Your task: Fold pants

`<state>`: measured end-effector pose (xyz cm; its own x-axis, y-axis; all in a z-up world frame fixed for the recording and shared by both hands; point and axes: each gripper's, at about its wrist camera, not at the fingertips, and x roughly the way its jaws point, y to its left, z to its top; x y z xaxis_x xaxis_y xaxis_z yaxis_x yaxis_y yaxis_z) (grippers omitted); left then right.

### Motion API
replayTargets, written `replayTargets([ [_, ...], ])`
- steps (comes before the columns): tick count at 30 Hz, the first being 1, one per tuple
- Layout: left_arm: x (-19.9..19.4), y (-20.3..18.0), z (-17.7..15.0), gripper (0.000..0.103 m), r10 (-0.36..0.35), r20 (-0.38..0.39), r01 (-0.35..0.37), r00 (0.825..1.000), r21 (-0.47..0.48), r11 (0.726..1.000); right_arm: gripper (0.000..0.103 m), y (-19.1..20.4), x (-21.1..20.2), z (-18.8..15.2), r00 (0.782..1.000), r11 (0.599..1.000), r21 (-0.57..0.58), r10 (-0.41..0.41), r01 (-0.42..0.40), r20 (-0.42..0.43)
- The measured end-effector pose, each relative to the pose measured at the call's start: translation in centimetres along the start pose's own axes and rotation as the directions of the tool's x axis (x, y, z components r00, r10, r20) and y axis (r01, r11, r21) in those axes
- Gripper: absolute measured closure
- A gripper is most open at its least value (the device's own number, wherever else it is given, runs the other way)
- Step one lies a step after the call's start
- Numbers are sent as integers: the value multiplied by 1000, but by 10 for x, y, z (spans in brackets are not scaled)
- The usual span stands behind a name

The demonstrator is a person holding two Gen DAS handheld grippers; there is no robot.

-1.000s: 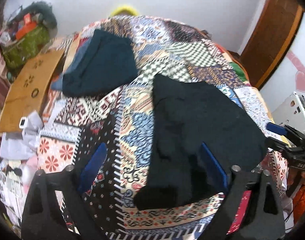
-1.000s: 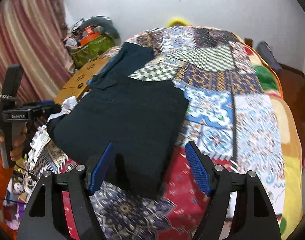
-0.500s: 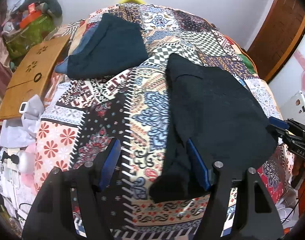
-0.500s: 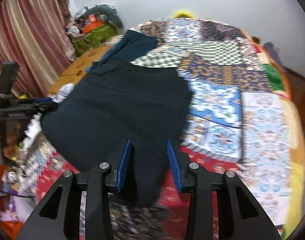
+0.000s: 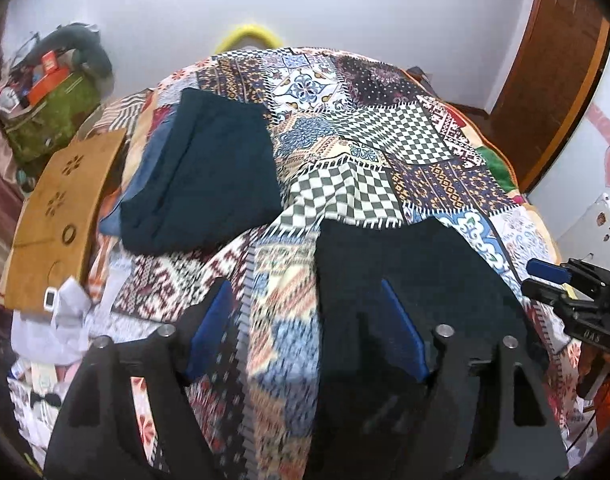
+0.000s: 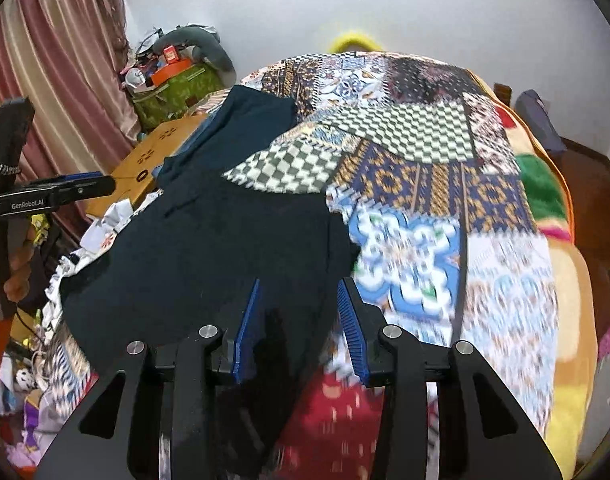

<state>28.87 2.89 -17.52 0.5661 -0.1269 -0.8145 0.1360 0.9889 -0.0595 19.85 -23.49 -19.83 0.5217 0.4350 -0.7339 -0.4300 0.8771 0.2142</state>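
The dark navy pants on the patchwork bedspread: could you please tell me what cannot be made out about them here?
- Near hem of the dark navy pants: right wrist view, hidden behind the right gripper.
- Whether its pads pinch cloth: unclear.
- Left wrist view: pants' near edge hidden behind the left gripper; patchwork bedspread blurred.

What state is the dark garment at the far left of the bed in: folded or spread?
Folded. The dark garment lies as a compact rectangle with straight edges on the patchwork quilt, no legs showing.
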Motion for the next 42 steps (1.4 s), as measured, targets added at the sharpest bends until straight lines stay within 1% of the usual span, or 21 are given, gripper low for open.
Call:
replayTargets([
  [4, 41, -9, 17, 26, -32, -72, 32, 997, 5, 999, 67, -2, 32, 18, 999, 1000, -15, 22, -23, -45],
  [7, 74, -10, 20, 26, -71, -142, 71, 987, -5, 997, 67, -8, 59, 28, 995, 1000, -15, 26, -28, -95],
  [9, 92, -13, 18, 31, -70, -176, 75, 982, 26, 997, 67, -13, 77, 31, 988, 999, -17, 31, -34, -153],
  [10, 97, -15, 16, 34, -68, -181, 77, 981, 43, 996, 70, -14, 85, 31, 984, 999, -23, 36, -41, -174],
  [12, 101, -16, 12, 35, -63, -177, 74, 982, 60, 995, 81, -14, 92, 26, 984, 998, -64, 13, -25, -180],
  [14, 104, -12, 9, 35, -63, -172, 72, 983, 45, 996, 88, -14, 92, 21, 987, 996, -92, -7, -8, -161],
  [15, 105, -10, 8, 35, -69, -169, 76, 983, 35, 997, 90, -16, 91, 18, 988, 996, -87, -3, -11, -154],
  [18, 106, -10, 5, 34, -61, -155, 66, 986, 28, 997, 92, -21, 92, 13, 990, 998, -59, 9, -17, -140],
  [23, 97, -19, 7, 36, -19, -124, 30, 992, 86, 996, 91, -15, 86, 17, 991, 997, -77, -19, 8, -136],
  [25, 85, -24, 8, 37, 18, -93, -6, 996, 123, 992, 90, -14, 83, 21, 991, 997, -82, -28, 17, -133],
  [26, 78, -26, 8, 37, 35, -75, -25, 997, 135, 991, 90, -14, 74, 22, 992, 997, -77, -29, 20, -121],
  [28, 61, -28, 10, 37, 47, -39, -41, 998, 150, 988, 89, -12, 63, 23, 994, 997, -71, -28, 20, -104],
  [29, 54, -28, 10, 37, 38, -26, -34, 999, 149, 988, 87, -11, 53, 24, 996, 998, -66, -25, 19, -91],
  [31, 39, -27, 10, 37, 21, -12, -19, 1000, 137, 990, 79, -8, 41, 23, 998, 998, -61, -19, 15, -67],
  [33, 28, -26, 8, 37, -2, -12, 3, 1000, 121, 993, 61, -4, 26, 20, 999, 998, -61, -12, 9, -36],
  [36, 19, -25, -1, 35, -40, -42, 44, 998, 100, 994, 47, 5, 7, 14, 1000, 998, -66, -5, 5, -2],
  [37, 18, -24, -4, 32, -50, -55, 55, 997, 91, 994, 44, 7, 4, 12, 1000, 998, -66, -5, 5, -1],
  [38, 18, -24, -8, 27, -57, -70, 62, 996, 83, 995, 36, 8, 2, 9, 1000, 998, -61, -5, 5, 1],
  [39, 19, -23, -13, 25, -66, -87, 72, 994, 68, 995, 29, 9, 0, 4, 1000, 999, -51, -4, 4, 5],
  [41, 22, -20, -21, 25, -87, -114, 92, 990, 43, 995, 22, 8, 0, -4, 1000, 999, -33, -1, 1, 4],
  [42, 27, -19, -25, 25, -93, -140, 98, 986, 30, 995, 22, 7, 4, -9, 1000, 1000, -25, -2, 1, -13],
])
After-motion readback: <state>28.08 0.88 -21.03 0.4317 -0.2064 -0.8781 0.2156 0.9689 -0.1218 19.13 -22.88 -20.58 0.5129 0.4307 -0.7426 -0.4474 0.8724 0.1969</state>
